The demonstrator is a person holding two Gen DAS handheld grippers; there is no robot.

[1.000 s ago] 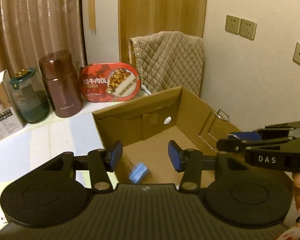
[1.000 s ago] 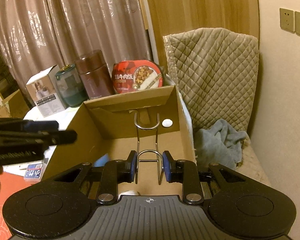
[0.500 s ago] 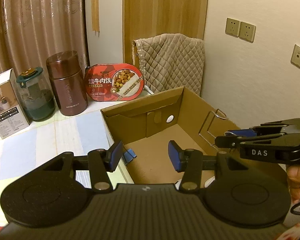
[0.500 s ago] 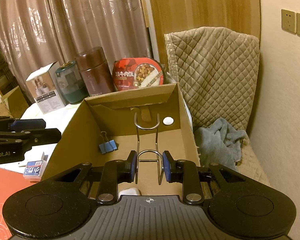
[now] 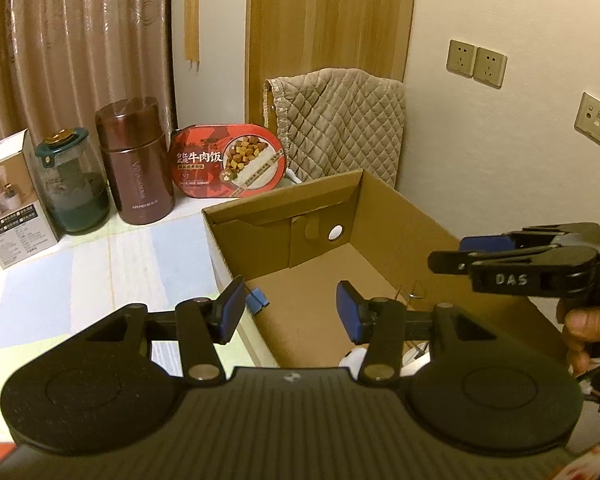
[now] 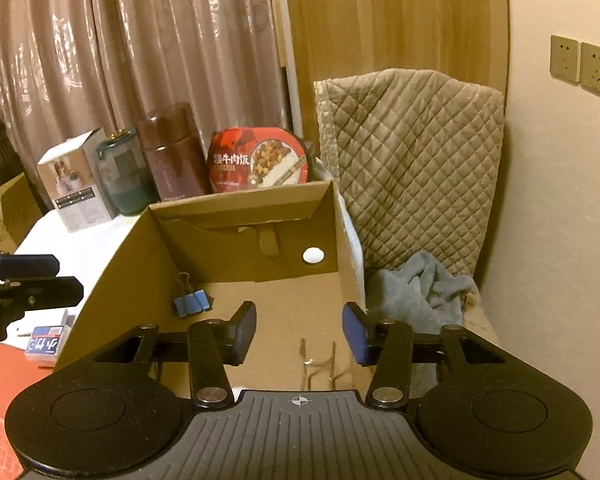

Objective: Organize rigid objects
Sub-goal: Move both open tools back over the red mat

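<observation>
Two grippers: both empty, pads apart, poised over the cardboard box (image 6: 340,216).
Right gripper (image 6: 300,338): jaws just opened, nothing between the pads; wire clip (image 6: 318,362) lies loose on the box floor at lower centre of the right wrist view, just below the pads.
Left gripper (image 5: 290,312): pads apart on nothing, straddling the box's near-left wall at lower centre of the left wrist view.
Wire clip: seen again in the left wrist view (image 5: 410,292) as thin wire near the right wall, partly hidden behind the left gripper's right finger.
Blue binder clip (image 6: 192,304): on the box floor by the left wall, well apart from the wire clip.
Step in hand, as judged: release of the wire clip into the box, then withdrawal.
Doing it well: lift straight up and back before any sideways move, so neither pad hooks the wire; keep jaws wide until clear of the right wall.
Risk: springy wire snagging a pad and riding out of the box.
Next candidate, as judged: small card pack (image 6: 46,340) outside the box, lower left of the right wrist view, nearest the left gripper's side.
Table clutter: brown canister (image 5: 134,164), glass jar (image 5: 74,188), meal tray (image 5: 230,166) along the back, untouched.
</observation>
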